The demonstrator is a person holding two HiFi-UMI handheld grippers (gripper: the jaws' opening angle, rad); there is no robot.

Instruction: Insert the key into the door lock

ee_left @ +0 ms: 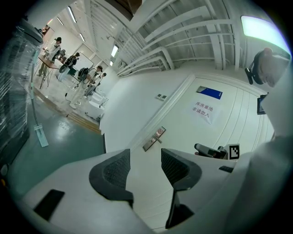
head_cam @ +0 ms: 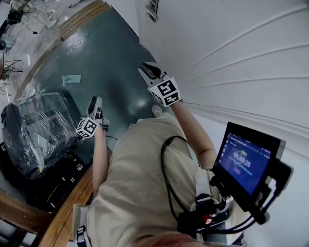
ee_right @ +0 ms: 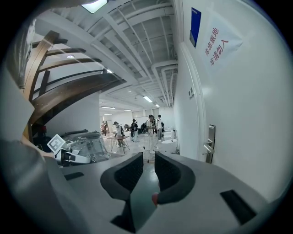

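a glossy grey-green floor point(head_cam: 104, 67) runs beside a plain white wall point(ee_left: 132, 114), crossed further off by a wooden strip point(head_cam: 79, 18). a black chair wrapped in clear plastic point(head_cam: 41, 130) stands near wooden boards point(head_cam: 65, 217). overhead are white beams and pipes point(ee_right: 137, 41) and a lit ceiling panel point(ee_right: 94, 5). far off, people stand round a table point(ee_right: 118, 137).

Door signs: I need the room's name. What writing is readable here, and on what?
"库房重地 / 非请勿入": red print on the paper sheet on the door.
The blue plate above it: too small to read.
The screen: digits too blurred to read.
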